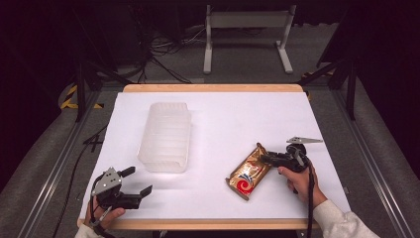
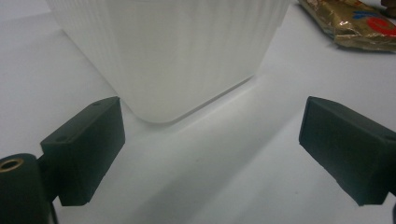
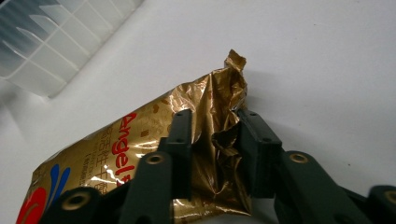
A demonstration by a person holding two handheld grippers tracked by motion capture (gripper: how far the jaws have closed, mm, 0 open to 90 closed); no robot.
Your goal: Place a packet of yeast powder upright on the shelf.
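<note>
Grabbing was the step in hand. The right gripper [image 1: 268, 158] had its two black jaws pinched on the crinkled far end of a gold packet [image 1: 249, 172], and the foil was bunched up between them. The gold packet lay flat on the right side of the table [image 1: 233, 119], near the front edge, with its red and blue end pointing toward the person.

The left gripper [image 1: 139, 180] waited at the near left corner. Its jaws stood wide apart and held nothing. It pointed at the near end of a white ribbed tub [image 1: 165, 136], which sat upside down a little left of the middle, well apart from the packet.

Next, I thought, the right hand needed to lift the packet while the pinch stayed tight, since shiny foil can slip. The other hand might need to turn the tub over or hold it steady.

White covering lay over the table, with a wooden edge showing at the front and back. Around it the room was dark, with grey floor, black cables [image 1: 168, 47] and a pale metal stand [image 1: 246, 34] at the far side.
</note>
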